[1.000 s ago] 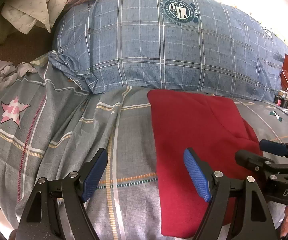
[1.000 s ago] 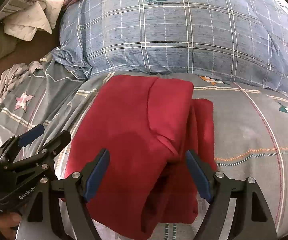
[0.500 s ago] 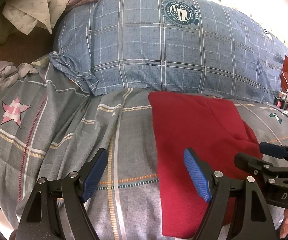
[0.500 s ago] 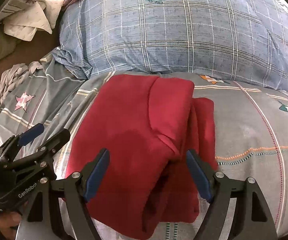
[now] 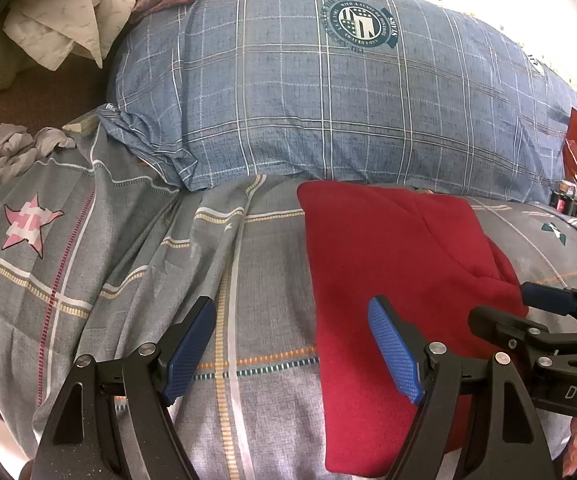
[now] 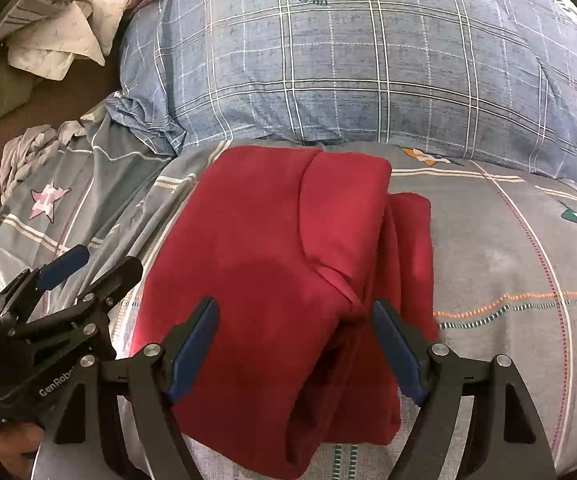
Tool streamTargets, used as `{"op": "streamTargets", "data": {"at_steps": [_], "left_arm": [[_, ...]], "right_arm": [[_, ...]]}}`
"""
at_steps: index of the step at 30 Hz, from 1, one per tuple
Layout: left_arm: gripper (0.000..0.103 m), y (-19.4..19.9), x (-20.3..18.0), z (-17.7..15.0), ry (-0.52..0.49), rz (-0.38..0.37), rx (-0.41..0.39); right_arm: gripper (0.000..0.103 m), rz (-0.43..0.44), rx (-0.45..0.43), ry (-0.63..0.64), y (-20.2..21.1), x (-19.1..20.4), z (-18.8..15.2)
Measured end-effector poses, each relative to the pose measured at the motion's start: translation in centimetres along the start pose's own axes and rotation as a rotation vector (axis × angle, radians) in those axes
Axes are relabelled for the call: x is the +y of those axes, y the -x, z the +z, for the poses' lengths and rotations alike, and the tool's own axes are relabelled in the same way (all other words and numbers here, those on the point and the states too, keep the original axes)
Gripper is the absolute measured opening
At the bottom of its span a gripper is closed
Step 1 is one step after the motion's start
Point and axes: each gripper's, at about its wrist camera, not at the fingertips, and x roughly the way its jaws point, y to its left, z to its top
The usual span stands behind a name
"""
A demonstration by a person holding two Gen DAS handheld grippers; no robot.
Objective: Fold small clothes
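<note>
Both grippers, left [image 5: 292, 352] and right [image 6: 294, 350], hover with jaws wide above the red garment [image 6: 272, 264].

Folded red garment [image 6: 272, 264] on grey bedspread [image 6: 500, 248], under wide-open right gripper [image 6: 294, 344]

Grey star-patterned bedspread [image 5: 136, 280], blue plaid pillow [image 5: 308, 112], bright daylight behind
</note>
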Motion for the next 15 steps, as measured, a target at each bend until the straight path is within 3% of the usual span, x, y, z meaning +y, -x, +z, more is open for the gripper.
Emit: {"op": "streamTargets", "data": {"at_steps": [15], "left_arm": [[0.078, -0.04, -0.03, 0.07, 0.0, 0.001, 0.001]], "right_arm": [[0.08, 0.004, 0.007, 0.006, -0.21, 0.25, 0.01]]}}
